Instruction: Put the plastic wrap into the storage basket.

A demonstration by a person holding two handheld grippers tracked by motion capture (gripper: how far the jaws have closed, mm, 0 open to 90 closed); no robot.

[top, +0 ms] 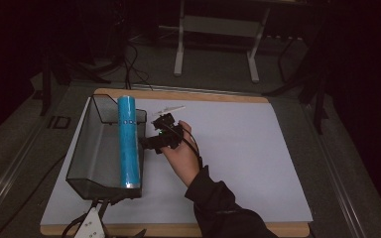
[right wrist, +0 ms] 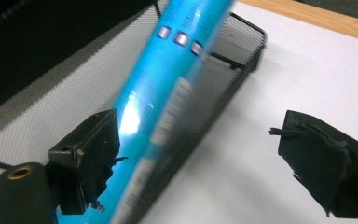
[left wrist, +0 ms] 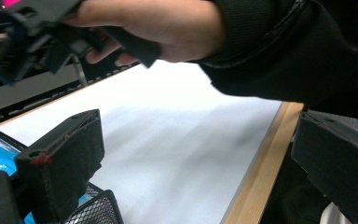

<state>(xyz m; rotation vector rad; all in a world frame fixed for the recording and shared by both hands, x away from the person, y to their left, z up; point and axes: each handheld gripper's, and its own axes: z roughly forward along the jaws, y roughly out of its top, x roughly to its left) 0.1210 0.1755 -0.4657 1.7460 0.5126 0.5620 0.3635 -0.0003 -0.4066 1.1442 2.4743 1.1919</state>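
Observation:
A long blue tube (top: 128,141) lies lengthwise in a black mesh tray (top: 92,148), resting along the tray's right wall. My right gripper (top: 149,141) hovers just right of that wall and points at the tube. In the right gripper view the jaws of the right gripper (right wrist: 205,158) stand wide open; the blue tube (right wrist: 168,84) runs slantwise past the left pad (right wrist: 88,158) without being pressed. My left gripper (top: 93,223) sits at the table's near edge below the tray. In its own view the left gripper (left wrist: 200,163) is open on nothing, with the tray corner (left wrist: 98,210) beside it.
A white mat (top: 238,148) covers a wooden board (top: 178,229) whose edge shows at front and back. The person's right sleeve (top: 218,203) comes in from the bottom. Beyond the table stand a metal frame (top: 178,49) and floor cables in the dark.

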